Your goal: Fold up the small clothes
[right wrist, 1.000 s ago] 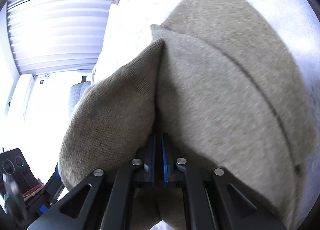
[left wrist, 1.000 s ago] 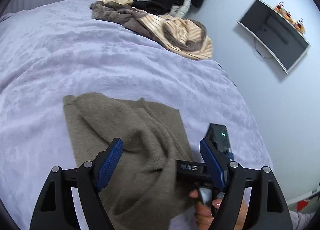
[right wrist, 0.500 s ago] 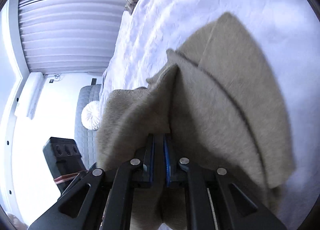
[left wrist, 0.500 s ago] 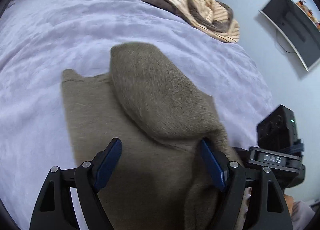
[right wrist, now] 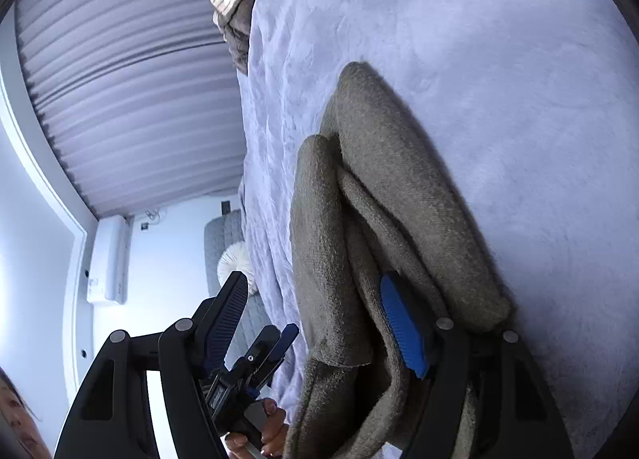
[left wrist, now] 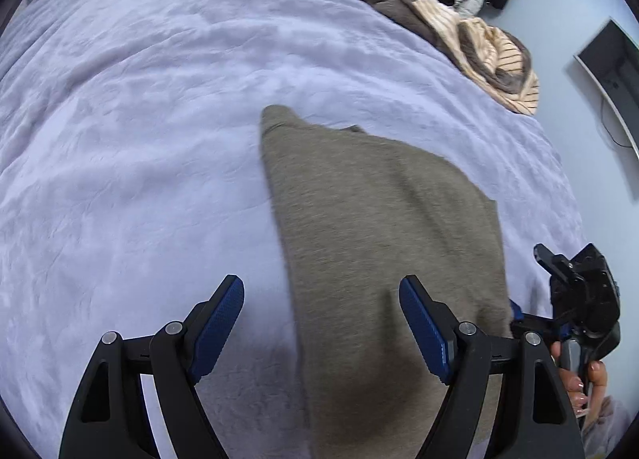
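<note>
On the lilac bedspread [left wrist: 139, 139], near its middle, lies the olive-brown knit garment [left wrist: 371, 219], folded lengthwise w/ layers stacked; seen from the right wrist cam the folds [right wrist: 359, 219] show as rolled edges one on another.

Left gripper [left wrist: 321, 323] hovers over the near end of the garment, jaws spread wide, blue pads clear of the cloth, nothing held. One pad sits over bare bedspread, the other over the knit.

Right gripper [right wrist: 319, 323] also wide open, tilted sideways against the garment's edge; its blue-padded finger [right wrist: 403, 327] is tucked in betw. fabric layers, the other finger is out in the air, away from the bed. No grip on the cloth.

At the far corner of the bed: a heap of other clothes [left wrist: 459, 24], striped cream, brown and black. Monitor [left wrist: 611, 84] on the wall to the right. Pleated curtain [right wrist: 120, 80] and a wall unit [right wrist: 108, 259] show in the right cam.

No readable writing or labels; a small marking on the other gripper's body is too blurred to make out.
</note>
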